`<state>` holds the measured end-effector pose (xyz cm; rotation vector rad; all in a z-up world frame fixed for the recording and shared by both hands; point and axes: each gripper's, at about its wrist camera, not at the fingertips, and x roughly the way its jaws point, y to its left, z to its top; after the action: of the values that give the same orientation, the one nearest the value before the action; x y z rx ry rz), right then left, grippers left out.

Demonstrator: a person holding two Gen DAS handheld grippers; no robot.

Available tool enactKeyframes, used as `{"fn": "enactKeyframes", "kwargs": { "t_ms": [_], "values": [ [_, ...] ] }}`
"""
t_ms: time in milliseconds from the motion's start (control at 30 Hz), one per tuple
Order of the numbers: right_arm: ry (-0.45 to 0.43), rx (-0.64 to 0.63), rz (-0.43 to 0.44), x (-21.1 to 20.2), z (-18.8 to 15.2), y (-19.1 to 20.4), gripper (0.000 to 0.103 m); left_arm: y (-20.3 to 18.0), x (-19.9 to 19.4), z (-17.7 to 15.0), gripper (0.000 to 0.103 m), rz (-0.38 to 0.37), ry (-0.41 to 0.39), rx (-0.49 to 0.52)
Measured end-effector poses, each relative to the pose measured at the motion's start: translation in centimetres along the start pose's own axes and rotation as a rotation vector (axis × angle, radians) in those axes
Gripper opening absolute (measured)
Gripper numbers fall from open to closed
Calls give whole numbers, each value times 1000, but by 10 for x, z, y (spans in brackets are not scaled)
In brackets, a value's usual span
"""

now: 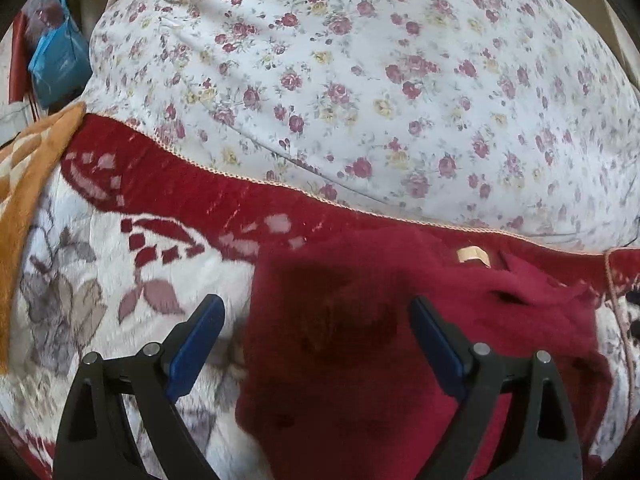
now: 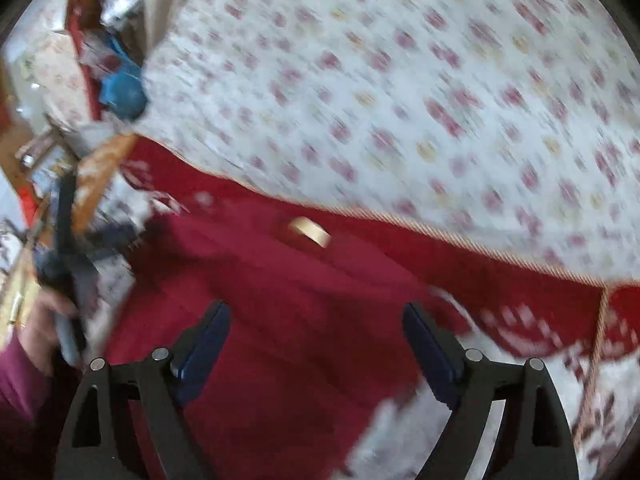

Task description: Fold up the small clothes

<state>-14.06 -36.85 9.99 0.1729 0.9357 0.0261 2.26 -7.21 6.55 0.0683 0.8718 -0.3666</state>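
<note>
While the dark red knitted garment (image 1: 360,340) lies on the red-and-white blanket (image 1: 100,280), I hold both left tongs (image 1: 316,320) and right tongs (image 2: 316,320) wide.

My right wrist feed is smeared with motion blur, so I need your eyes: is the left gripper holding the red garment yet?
Observer: No. The left gripper is open over the red garment, with nothing between its fingers.
Operator: Where is the garment's left edge?
Observer: It runs between the fingers; the left finger is over the patterned blanket.
Operator: Is the tag visible?
Observer: Yes, the tan tag lies face up near the garment's far edge.
</note>
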Motion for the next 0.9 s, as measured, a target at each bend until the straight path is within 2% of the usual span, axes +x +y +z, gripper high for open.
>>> {"fn": "enactKeyframes", "kwargs": {
  "t_ms": [33, 67, 133, 167, 233, 267, 367, 400, 433, 500, 567, 633, 700, 733, 767, 833, 900],
  "values": [
    [14, 17, -15, 9, -4, -7, 91, 0, 6, 0, 92, -4, 17, 2],
    [15, 26, -33, 16, -5, -11, 91, -1, 14, 0, 88, -9, 49, 7],
    [26, 67, -58, 36, -5, -18, 85, 0, 24, 2, 44, -43, 106, 5],
    [34, 88, -44, 42, -6, -19, 82, 1, 27, 4, 11, -96, 141, -14],
    [48, 144, 46, 57, -1, -20, 81, 4, 22, 8, 11, -162, 156, -55],
    [51, 157, 64, 63, 3, -19, 81, 7, 16, 13, 11, -215, 151, -72],
    [64, 192, 20, 95, 23, -24, 81, 23, -3, 26, 10, -442, 142, -189],
    [61, 203, -20, 107, 34, -27, 81, 28, -8, 28, 8, -452, 119, -209],
    [64, 216, -35, 115, 40, -31, 81, 29, -10, 29, 8, -432, 105, -215],
    [84, 260, -44, 126, 50, -40, 81, 35, -3, 27, 8, -295, 103, -202],
    [73, 301, -55, 117, 52, -44, 81, 38, 10, 22, 9, -207, 134, -214],
    [29, 293, 23, 92, 48, -37, 81, 42, 16, 21, 22, -188, 149, -236],
    [16, 241, 67, 71, 38, -23, 81, 48, 13, 23, 64, -205, 129, -274],
    [12, 191, 84, 63, 32, -10, 81, 50, 12, 25, 71, -212, 107, -292],
    [16, 150, 92, 59, 27, 0, 81, 52, 6, 25, 75, -222, 70, -314],
    [38, 47, 93, 63, 21, 27, 81, 51, -2, 28, 76, -224, 32, -314],
    [61, -89, 30, 81, 16, 56, 81, 49, -6, 29, 76, -199, 28, -299]
  ]
}}
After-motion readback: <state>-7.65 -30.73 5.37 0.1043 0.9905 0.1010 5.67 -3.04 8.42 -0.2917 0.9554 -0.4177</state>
